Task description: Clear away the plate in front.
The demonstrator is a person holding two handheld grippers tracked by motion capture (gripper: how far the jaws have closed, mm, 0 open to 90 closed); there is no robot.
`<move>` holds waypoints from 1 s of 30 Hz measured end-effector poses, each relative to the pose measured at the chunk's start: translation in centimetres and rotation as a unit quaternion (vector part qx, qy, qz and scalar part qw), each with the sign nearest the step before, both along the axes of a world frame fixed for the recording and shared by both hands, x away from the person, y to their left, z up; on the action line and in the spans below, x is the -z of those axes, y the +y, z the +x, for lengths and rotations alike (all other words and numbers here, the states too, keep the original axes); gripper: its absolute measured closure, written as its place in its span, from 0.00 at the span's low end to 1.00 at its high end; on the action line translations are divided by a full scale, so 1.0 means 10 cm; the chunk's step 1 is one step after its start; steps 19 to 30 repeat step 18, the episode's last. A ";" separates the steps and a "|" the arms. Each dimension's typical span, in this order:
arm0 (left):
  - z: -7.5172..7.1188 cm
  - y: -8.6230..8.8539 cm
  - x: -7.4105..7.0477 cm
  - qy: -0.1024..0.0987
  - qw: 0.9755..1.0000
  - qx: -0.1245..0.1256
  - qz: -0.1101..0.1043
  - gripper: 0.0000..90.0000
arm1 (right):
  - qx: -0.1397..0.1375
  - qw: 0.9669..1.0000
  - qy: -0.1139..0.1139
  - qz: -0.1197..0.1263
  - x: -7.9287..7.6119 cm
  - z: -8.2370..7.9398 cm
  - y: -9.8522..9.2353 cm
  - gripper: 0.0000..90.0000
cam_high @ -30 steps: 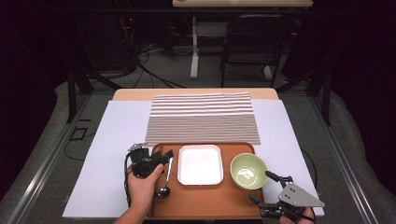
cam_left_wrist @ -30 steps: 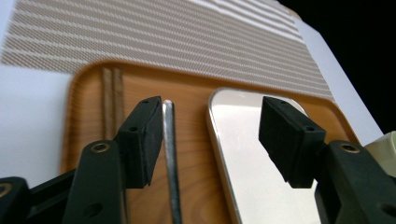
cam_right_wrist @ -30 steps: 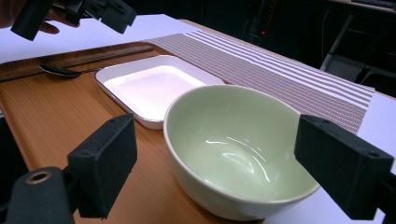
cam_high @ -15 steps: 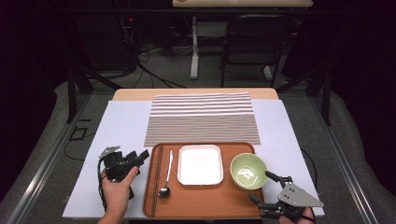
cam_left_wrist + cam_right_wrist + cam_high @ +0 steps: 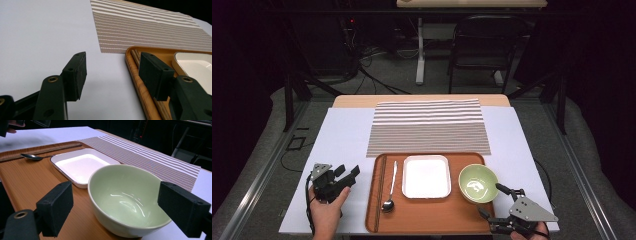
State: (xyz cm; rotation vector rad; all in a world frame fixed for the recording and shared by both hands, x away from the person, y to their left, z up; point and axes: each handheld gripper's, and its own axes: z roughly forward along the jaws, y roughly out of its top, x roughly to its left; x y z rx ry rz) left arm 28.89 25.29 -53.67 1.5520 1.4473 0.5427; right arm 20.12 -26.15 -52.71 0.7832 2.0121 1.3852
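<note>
The bowl (image 5: 478, 183), plate (image 5: 426, 176), spoon (image 5: 389, 189) and chopsticks (image 5: 382, 172) all lie on the tray (image 5: 422, 219), so unloading seems hardly begun. The right hand-held gripper (image 5: 117, 216) stands spread around the bowl at the tray's right end, probably not yet gripping. The left hand-held gripper (image 5: 112, 71) is spread, empty, left of the tray.

I am seeing a brown wooden tray (image 5: 427, 220) lying on a white table cover (image 5: 342, 135), and it is carrying a pale green bowl (image 5: 478, 183) at the right, a white square plate (image 5: 426, 176) in the middle, a silver spoon (image 5: 389, 192) and dark brown chopsticks (image 5: 382, 175) at the left. Beyond the tray, a placemat (image 5: 428, 125) is showing fine brown and white stripes. My two grippers, the left gripper (image 5: 343, 176) and the right gripper (image 5: 492, 200), are showing black jaws.
</note>
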 end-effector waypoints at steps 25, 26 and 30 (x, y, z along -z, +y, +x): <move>0.02 0.10 0.14 0.031 0.999 -0.016 -0.036 0.42 | -0.005 1.000 -0.001 0.001 0.00 0.00 0.00 0.14; 0.02 0.10 0.14 0.031 0.999 -0.016 -0.036 0.42 | -0.005 1.000 -0.001 0.001 0.00 0.00 0.00 0.14; 0.02 0.10 0.14 0.031 0.999 -0.016 -0.036 0.42 | -0.005 1.000 -0.001 0.001 0.00 0.00 0.00 0.14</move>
